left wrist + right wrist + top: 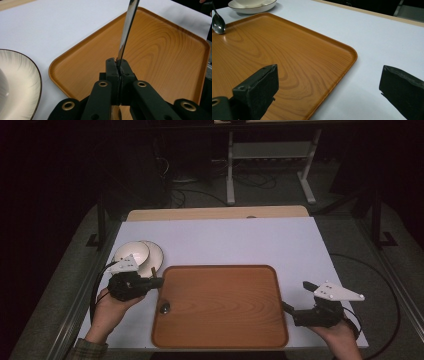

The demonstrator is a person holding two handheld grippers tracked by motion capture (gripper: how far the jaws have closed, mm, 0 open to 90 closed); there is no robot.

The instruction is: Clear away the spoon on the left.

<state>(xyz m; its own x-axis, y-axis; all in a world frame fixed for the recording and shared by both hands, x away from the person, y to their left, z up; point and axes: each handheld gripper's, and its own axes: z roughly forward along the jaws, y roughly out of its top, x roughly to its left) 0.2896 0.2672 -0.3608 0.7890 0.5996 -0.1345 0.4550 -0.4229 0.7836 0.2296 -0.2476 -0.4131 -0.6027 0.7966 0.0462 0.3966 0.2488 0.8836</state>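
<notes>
A metal spoon (pixel 164 308) hangs with its bowl just over the left part of a wooden tray (pixel 225 305). My left gripper (pixel 159 283) is shut on the spoon's handle (pixel 126 30) at the tray's left edge. In the left gripper view the handle runs up and away over the tray (pixel 162 50). My right gripper (pixel 295 295) is open beside the tray's right edge, with nothing between its jaws. In the right gripper view the open gripper (pixel 329 92) spans the tray's near corner (pixel 347 53), and the spoon (pixel 218 23) shows far off.
A white bowl on a plate (pixel 140 254) stands just left of the tray's far corner, behind my left gripper, and shows as the plate (pixel 17 82) and the bowl (pixel 252 5). The white table top (pixel 225 240) stretches behind the tray. A cable loops at the right.
</notes>
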